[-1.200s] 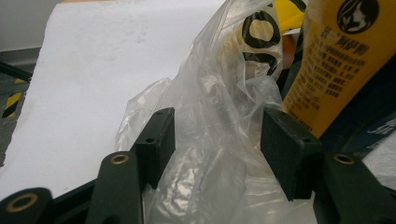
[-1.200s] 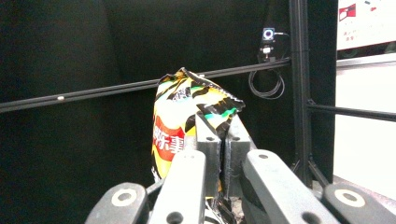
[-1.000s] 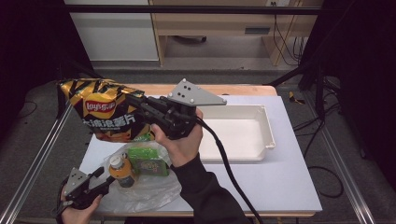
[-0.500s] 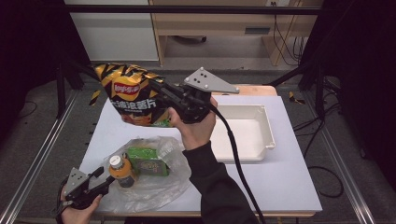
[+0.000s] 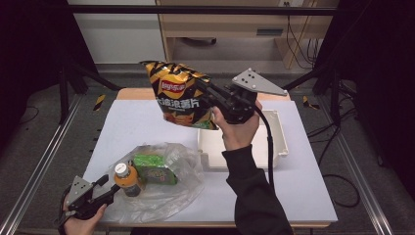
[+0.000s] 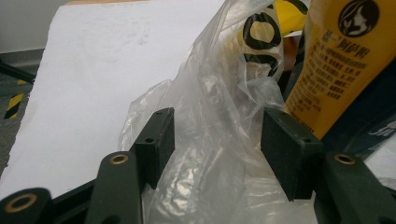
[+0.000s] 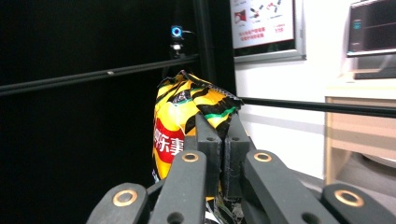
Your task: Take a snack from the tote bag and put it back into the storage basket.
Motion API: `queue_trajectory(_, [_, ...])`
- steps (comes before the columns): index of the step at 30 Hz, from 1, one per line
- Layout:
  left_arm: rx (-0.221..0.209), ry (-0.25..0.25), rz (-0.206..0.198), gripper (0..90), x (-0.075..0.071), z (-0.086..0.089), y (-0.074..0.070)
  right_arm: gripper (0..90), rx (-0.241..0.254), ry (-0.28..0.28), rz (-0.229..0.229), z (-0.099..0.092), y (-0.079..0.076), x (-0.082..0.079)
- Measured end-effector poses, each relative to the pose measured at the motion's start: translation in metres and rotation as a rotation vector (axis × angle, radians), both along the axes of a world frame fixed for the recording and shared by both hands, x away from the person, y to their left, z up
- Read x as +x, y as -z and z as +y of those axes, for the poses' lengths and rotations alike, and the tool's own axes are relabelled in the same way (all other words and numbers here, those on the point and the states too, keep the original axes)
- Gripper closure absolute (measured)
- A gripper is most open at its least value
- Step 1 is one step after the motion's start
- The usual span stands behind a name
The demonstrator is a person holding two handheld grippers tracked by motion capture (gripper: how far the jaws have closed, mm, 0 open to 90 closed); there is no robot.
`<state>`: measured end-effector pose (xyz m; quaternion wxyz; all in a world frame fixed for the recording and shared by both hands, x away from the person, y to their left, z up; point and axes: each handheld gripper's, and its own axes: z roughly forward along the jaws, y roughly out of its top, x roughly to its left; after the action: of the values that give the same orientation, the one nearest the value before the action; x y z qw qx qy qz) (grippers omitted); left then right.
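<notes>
The right gripper (image 5: 208, 95) has its jaws pressed together on the edge of a yellow-and-black chip bag (image 5: 180, 95), holding it in the air above the near-left corner of the white tray (image 5: 274, 142). The left gripper (image 5: 105, 188), well to the left of that tray at the table's near edge, has its jaws spread around a fold of the clear plastic bag (image 6: 219, 121) without squeezing it. Inside that bag lie an orange bottle (image 5: 126, 178) and a green packet (image 5: 155, 169).

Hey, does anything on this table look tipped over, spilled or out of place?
Nothing spilled. The orange-capped bottle and green packet lie loosely in the crumpled plastic bag; the chip bag hangs tilted from the right gripper.
</notes>
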<state>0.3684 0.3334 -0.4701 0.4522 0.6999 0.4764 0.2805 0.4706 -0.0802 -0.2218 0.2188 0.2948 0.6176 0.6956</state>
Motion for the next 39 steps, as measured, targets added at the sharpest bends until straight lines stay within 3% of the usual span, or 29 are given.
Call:
queue_trajectory(10, [0.002, -0.001, 0.001, 44.4, 0.000, 0.000, 0.000, 88.9, -0.024, 0.064, 0.052, -0.042, 0.025, 0.008])
queue_trajectory(21, [0.003, -0.003, -0.001, 44.3, 0.000, 0.000, 0.000, 88.9, -0.035, 0.122, 0.092, -0.073, 0.052, 0.016])
queue_trajectory(27, [0.003, -0.002, 0.000, 44.3, 0.000, 0.000, 0.000, 88.9, -0.031, 0.147, 0.126, -0.083, 0.072, 0.024])
queue_trajectory(39, [0.002, -0.002, 0.000, 44.2, 0.000, 0.000, 0.000, 88.8, -0.026, 0.162, 0.174, -0.082, 0.094, 0.040])
